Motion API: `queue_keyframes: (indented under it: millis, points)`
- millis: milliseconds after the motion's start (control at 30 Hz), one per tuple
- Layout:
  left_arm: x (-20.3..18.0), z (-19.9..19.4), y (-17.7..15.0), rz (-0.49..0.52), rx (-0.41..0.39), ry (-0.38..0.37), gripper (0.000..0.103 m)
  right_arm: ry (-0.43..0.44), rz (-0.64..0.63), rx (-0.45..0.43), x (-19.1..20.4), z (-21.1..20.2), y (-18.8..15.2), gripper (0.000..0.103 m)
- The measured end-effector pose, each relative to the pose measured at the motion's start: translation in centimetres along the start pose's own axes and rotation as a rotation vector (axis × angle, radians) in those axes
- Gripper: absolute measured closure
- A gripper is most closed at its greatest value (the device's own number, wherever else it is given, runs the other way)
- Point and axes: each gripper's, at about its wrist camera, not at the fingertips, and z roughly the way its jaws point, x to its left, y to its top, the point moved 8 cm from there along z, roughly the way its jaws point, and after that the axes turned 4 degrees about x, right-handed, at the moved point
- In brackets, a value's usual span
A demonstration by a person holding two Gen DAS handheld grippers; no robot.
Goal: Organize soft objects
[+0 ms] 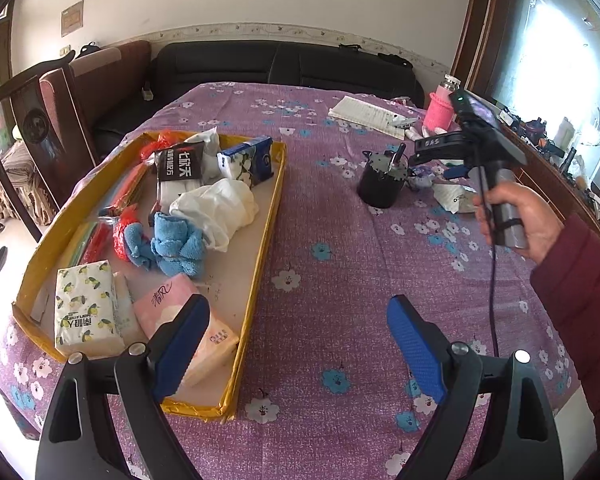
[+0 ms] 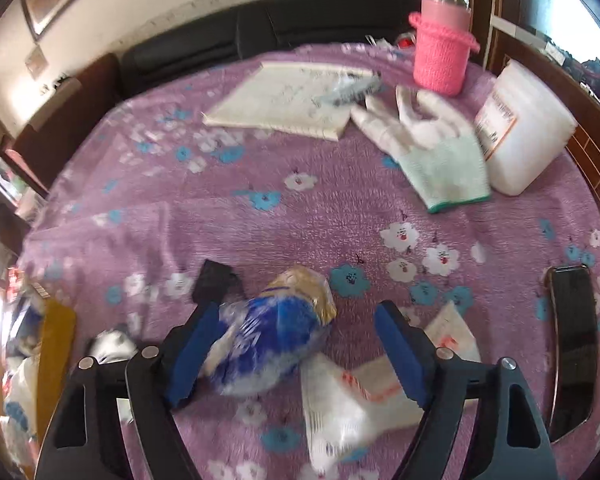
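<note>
Soft goods already filled your yellow-rimmed tray (image 1: 266,216) at the left of the left-wrist frame: a lemon-print tissue pack (image 1: 86,308) and a pink tissue pack (image 1: 180,320) at its lower end, a blue towel (image 1: 176,246) and a white cloth (image 1: 220,208) mid-tray, red plastic bags (image 1: 122,232) toward the tray's left side, a black-labelled packet (image 1: 180,164) and a blue floral tissue pack (image 1: 246,160) at the upper end. Right of the tray, the purple floral desk (image 1: 340,220) lay bare up to the black cup (image 1: 380,184). Your left hand-held gripper (image 1: 298,346) hung spread and empty over the tray's right rim. Your right hand-held gripper (image 2: 296,354) stood spread around a blue-and-gold bag (image 2: 276,340), which lay against the left pad, clear of the right. A white glove (image 2: 432,148) lay upper right, beside a white tub (image 2: 528,140) and a pink-sleeved bottle (image 2: 442,52).
</note>
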Motion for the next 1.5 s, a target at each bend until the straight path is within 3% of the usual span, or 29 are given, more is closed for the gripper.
queue_keyframes:
  millis: [33, 100, 233, 400, 533, 567, 633, 667, 733, 767, 800, 900, 1033, 1267, 1500]
  points:
    - [0.1, 0.0, 0.0, 0.0, 0.002, 0.0, 0.013, 0.007, 0.006, 0.018, -0.1, 0.6, -0.1, 0.042]
    - [0.2, 0.0, -0.1, -0.001, 0.002, -0.002, 0.013, 0.068, 0.033, 0.036, 0.0, 1.0, -0.4, 0.053]
    - [0.4, 0.3, 0.0, -0.015, 0.005, -0.008, 0.013, 0.073, 0.0, 0.021, 0.2, -0.4, -1.8, 0.055]
    - [-0.3, 0.7, -0.1, -0.016, 0.009, -0.031, 0.013, 0.104, -0.131, 0.039, 1.7, -3.5, -7.0, 0.055]
    - [-1.7, 1.1, -0.2, 0.006, 0.02, -0.059, 0.013, 0.277, -0.284, 0.135, 5.1, -5.6, -13.5, 0.053]
    - [-2.0, 1.2, -0.3, 0.011, 0.024, -0.066, 0.013, 0.37, -0.34, 0.175, 6.4, -6.7, -15.6, 0.053]
    - [-2.8, 1.5, -0.5, 0.026, 0.032, -0.084, 0.013, 0.436, -0.38, 0.159, 6.6, -8.7, -17.0, 0.05]
    - [-3.1, 1.6, -0.5, 0.033, 0.035, -0.09, 0.013, 0.408, -0.368, 0.117, 5.7, -9.4, -16.6, 0.044]
    - [-3.7, 1.9, -0.6, 0.048, 0.043, -0.101, 0.013, 0.239, -0.279, -0.009, 2.0, -10.3, -14.5, 0.002]
    - [-4.1, 2.2, -0.7, 0.057, 0.052, -0.109, 0.013, 0.135, -0.183, -0.071, -1.1, -10.6, -13.0, 0.0]
    - [-4.7, 2.6, -0.8, 0.069, 0.063, -0.118, 0.013, 0.117, -0.122, -0.075, -2.7, -10.4, -12.2, 0.0]
    - [-6.4, 3.7, -1.1, 0.107, 0.088, -0.144, 0.013, 0.202, 0.151, 0.004, -8.0, -8.1, -10.9, 0.0]
    - [-9.0, 5.6, -1.0, 0.171, 0.12, -0.153, 0.013, 0.26, 0.328, 0.056, -9.9, -5.1, -9.8, 0.0]
    - [-12.8, 9.2, -0.6, 0.275, 0.162, -0.125, 0.013, 0.138, 0.259, 0.036, -6.7, -3.3, -8.1, 0.0]
    - [-13.8, 11.9, -1.6, 0.303, 0.219, -0.119, 0.011, -0.015, 0.143, 0.013, -5.8, -2.4, -8.0, 0.005]
